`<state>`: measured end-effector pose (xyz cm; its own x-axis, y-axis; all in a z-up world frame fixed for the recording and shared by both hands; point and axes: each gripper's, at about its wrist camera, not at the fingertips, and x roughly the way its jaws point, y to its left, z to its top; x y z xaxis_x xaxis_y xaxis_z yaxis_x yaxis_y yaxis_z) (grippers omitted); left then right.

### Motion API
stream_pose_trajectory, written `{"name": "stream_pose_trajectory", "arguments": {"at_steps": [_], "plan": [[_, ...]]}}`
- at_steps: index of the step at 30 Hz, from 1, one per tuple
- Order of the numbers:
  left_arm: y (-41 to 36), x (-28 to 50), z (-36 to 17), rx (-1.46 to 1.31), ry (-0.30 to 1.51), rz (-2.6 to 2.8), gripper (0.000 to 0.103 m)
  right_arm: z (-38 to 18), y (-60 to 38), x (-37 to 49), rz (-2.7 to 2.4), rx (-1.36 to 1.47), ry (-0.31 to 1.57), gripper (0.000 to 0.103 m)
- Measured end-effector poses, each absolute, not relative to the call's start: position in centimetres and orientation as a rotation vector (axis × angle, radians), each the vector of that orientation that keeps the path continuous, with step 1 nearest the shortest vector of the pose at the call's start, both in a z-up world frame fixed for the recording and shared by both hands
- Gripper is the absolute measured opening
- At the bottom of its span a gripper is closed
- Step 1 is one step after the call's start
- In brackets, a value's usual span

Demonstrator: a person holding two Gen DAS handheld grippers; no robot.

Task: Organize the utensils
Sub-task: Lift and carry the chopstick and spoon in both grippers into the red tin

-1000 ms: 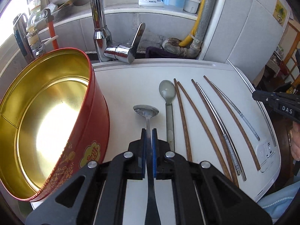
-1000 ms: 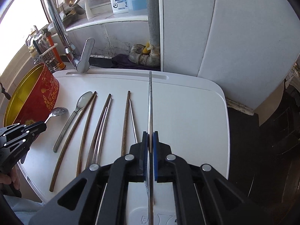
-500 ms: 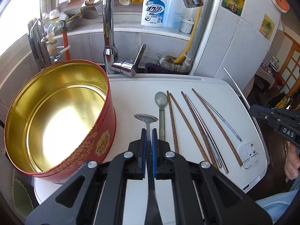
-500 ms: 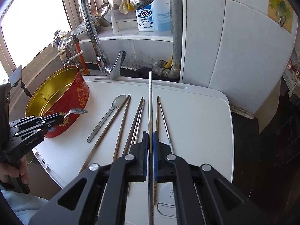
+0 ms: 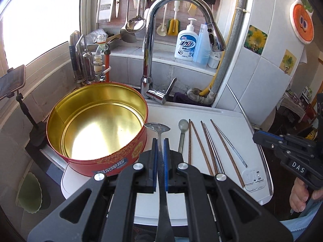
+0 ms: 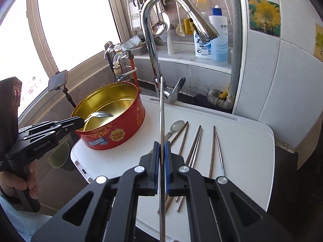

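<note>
My left gripper [image 5: 159, 143] is shut on a metal spoon [image 5: 157, 128] and holds it lifted, its bowl at the rim of the red round tin [image 5: 113, 161] with a gold inside. In the right wrist view the left gripper [image 6: 79, 121] holds the spoon [image 6: 101, 114] over the tin [image 6: 119, 129]. My right gripper [image 6: 161, 147] is shut on a metal chopstick [image 6: 161, 109], held above the white board [image 6: 242, 151]. A grey spoon [image 5: 182, 129] and several wooden and metal chopsticks [image 5: 203, 141] lie in a row on the board.
A chrome tap [image 5: 153, 46] stands behind the board. Soap bottles [image 5: 187, 44] stand on the ledge and kitchen tools hang above. A phone on a stand [image 6: 58, 82] is at the left. The tiled wall [image 6: 282, 80] is on the right.
Both grippers have risen and pulled back from the board. The left one has carried the spoon left to the tin's rim. The right one has lifted the metal chopstick.
</note>
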<state>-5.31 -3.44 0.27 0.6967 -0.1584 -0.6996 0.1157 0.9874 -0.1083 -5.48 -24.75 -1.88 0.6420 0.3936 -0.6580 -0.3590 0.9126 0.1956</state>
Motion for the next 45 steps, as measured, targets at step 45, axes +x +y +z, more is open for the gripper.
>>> {"name": "stream_pose_trajectory", "arguments": {"at_steps": [45], "plan": [[17.8, 13.4, -4.6, -0.072, 0.886, -0.494, 0.005, -3.8, 2.7, 10.8, 0.261, -0.015, 1.010, 0.006]]}}
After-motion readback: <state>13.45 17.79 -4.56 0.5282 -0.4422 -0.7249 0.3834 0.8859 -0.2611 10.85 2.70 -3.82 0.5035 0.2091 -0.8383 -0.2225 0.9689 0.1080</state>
